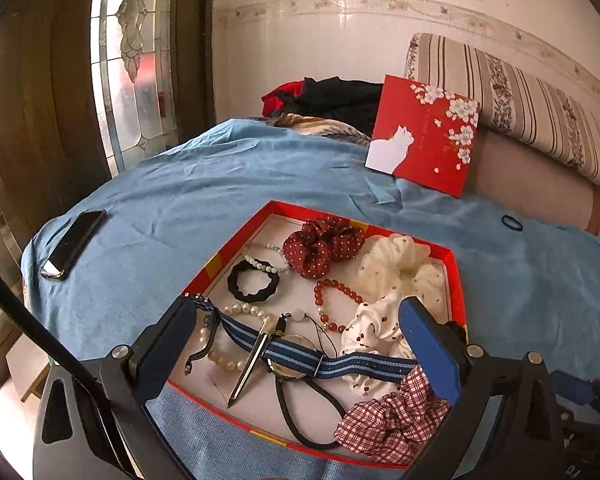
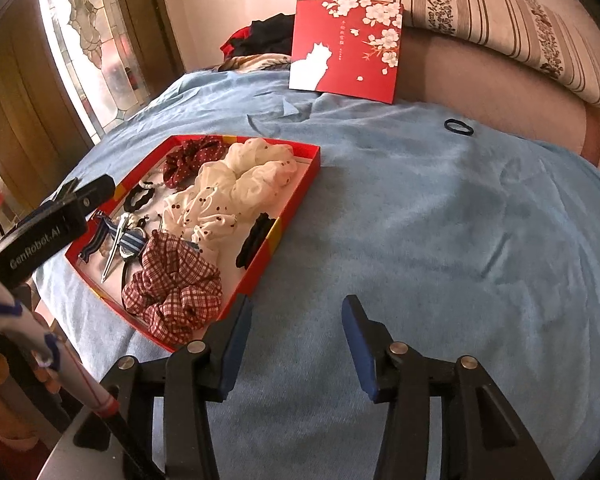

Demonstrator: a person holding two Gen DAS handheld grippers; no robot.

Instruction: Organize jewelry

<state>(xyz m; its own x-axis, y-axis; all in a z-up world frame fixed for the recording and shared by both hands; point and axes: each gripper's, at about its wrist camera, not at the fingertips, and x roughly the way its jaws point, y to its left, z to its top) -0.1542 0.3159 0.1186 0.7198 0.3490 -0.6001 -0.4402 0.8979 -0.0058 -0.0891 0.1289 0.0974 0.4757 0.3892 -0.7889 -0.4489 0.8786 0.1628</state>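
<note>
Left claw [image 1: 296, 328] spread wide, gripping nothing, poised low over the near end of the shallow red cardboard box [image 1: 236, 236] on the blue bedspread [image 1: 220, 176]. Fingers angled down toward the tray, straddling the navy striped fabric watch strap [image 1: 244, 334] and the slim metal pen-like stick [image 1: 250, 366] that lies across it; probably lined up for a pick from this cluster, though which piece cannot be told.

Left to right inside the box: black ruffled hair tie [image 1: 253, 281], pearl bead bracelet [image 1: 224, 354], white bead bracelet [image 1: 266, 258], dark red polka-dot scrunchie [image 1: 320, 246], amber bead bracelet [image 1: 336, 300], white spotted scrunchies [image 1: 396, 264], red-and-white checked scrunchie [image 1: 388, 420] at the near right corner. Beaded and metal pieces mostly to the left, bulky fabric ones to the right, likely for easy sorting, though the heap overlaps loosely. Fits either a tray mid-sorting or one nearly filled.

Outside the box: dark smartphone [image 1: 74, 244] well off to the left; red lid with white cat and blossoms [image 1: 424, 136] propped against the striped bolster at the back, presumably kept clear for access; one thin dark elastic hair loop [image 2: 459, 127] alone on the bedspread, well apart from the box.

Right claw [image 2: 296, 344] likewise released, holding nothing, level and low above bare bedspread just right of the box's near corner, pointed toward the bed's far end.
</note>
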